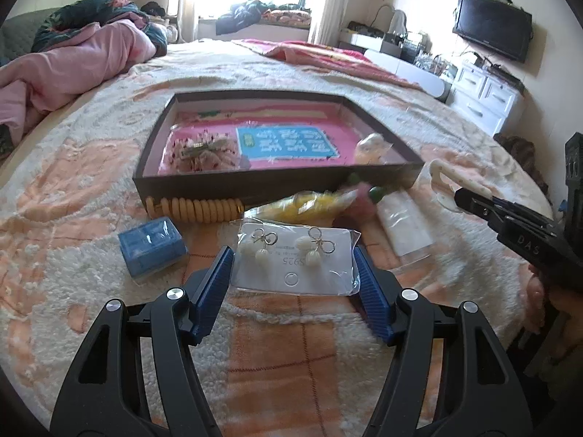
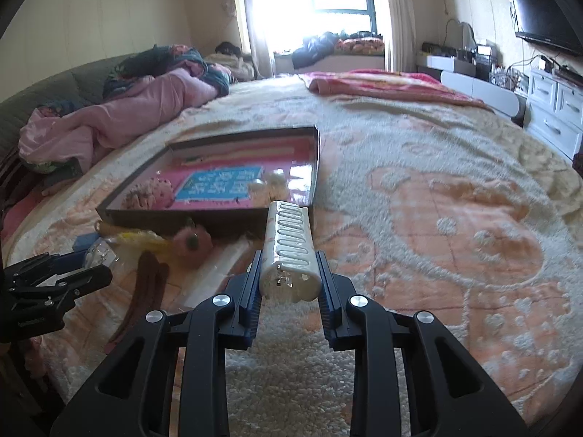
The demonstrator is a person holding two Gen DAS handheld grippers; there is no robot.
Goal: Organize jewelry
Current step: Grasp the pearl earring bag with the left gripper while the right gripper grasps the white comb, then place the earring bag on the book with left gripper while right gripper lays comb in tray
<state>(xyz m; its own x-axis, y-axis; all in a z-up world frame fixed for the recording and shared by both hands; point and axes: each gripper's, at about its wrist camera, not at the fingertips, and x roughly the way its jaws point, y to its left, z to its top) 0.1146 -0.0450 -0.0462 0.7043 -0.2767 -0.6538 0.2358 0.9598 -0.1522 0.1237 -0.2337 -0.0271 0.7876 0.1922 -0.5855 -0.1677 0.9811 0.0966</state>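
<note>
A dark shallow box point(image 1: 255, 182) with a pink lining lies on the bed and holds a pink beaded piece point(image 1: 204, 151) and a pale piece point(image 1: 373, 147). My left gripper point(image 1: 293, 273) is open, its blue pads on either side of a bagged card of pearl bow earrings point(image 1: 291, 255) on the blanket. My right gripper point(image 2: 289, 280) is shut on a white hair clip point(image 2: 289, 251), held above the blanket near the box's point(image 2: 218, 215) front right corner. The clip also shows in the left wrist view point(image 1: 448, 178).
In front of the box lie a yellow bead bracelet point(image 1: 196, 209), a small blue case point(image 1: 151, 245), a yellow bag point(image 1: 309, 205), a pink and green piece point(image 1: 364, 196) and a clear bag point(image 1: 404, 225). Pink bedding point(image 1: 65, 69) is piled at the far left.
</note>
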